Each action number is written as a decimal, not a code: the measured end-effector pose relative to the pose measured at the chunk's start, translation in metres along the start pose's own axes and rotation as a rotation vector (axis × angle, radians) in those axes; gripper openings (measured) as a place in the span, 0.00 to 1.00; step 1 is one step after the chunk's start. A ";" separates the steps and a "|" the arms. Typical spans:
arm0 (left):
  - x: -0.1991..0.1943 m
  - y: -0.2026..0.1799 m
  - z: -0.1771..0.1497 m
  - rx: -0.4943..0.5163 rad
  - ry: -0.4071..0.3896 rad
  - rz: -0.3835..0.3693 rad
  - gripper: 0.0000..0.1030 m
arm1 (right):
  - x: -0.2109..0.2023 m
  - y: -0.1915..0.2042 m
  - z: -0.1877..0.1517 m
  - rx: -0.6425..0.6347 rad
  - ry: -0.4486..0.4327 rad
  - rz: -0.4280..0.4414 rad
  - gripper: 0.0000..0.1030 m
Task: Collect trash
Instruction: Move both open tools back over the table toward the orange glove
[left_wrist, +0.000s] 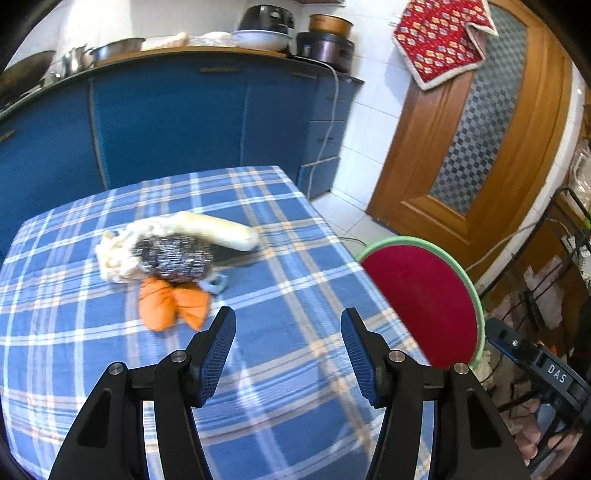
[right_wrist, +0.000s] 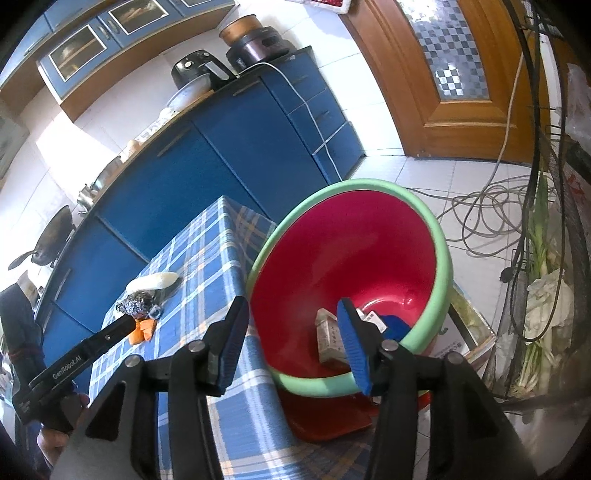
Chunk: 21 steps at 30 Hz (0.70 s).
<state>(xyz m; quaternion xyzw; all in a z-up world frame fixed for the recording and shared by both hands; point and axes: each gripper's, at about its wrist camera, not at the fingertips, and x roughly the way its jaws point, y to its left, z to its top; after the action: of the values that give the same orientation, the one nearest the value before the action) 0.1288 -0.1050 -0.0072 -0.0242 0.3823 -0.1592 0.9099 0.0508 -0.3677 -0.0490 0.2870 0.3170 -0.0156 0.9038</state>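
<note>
A pile of trash lies on the blue plaid tablecloth (left_wrist: 280, 354): a long pale wrapper (left_wrist: 218, 229), a crumpled silver-and-black wrapper (left_wrist: 171, 256), orange peel pieces (left_wrist: 168, 302) and a small light-blue scrap (left_wrist: 216, 284). My left gripper (left_wrist: 288, 343) is open and empty, a little short of the pile. A red basin with a green rim (right_wrist: 445, 269) stands beside the table; it holds a small carton (right_wrist: 327, 338) and a blue piece (right_wrist: 397, 326). My right gripper (right_wrist: 293, 341) is open and empty over the basin's near rim.
Blue kitchen cabinets (left_wrist: 166, 118) with pots and cookers stand behind the table. A wooden door (left_wrist: 480, 140) is at the right. Loose cables (right_wrist: 487, 206) lie on the tiled floor. A wire rack (right_wrist: 546, 295) with greens stands right of the basin.
</note>
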 end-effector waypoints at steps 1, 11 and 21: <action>-0.002 0.005 0.000 -0.009 -0.003 0.006 0.59 | 0.000 0.002 -0.001 -0.004 0.002 0.001 0.51; -0.009 0.050 -0.004 -0.078 -0.017 0.088 0.59 | 0.007 0.019 -0.006 -0.035 0.022 0.017 0.54; 0.007 0.078 -0.007 -0.106 0.006 0.160 0.59 | 0.014 0.031 -0.012 -0.059 0.046 0.020 0.55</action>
<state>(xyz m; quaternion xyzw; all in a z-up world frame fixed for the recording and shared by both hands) 0.1492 -0.0329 -0.0302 -0.0413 0.3937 -0.0656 0.9160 0.0619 -0.3330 -0.0493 0.2637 0.3353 0.0095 0.9044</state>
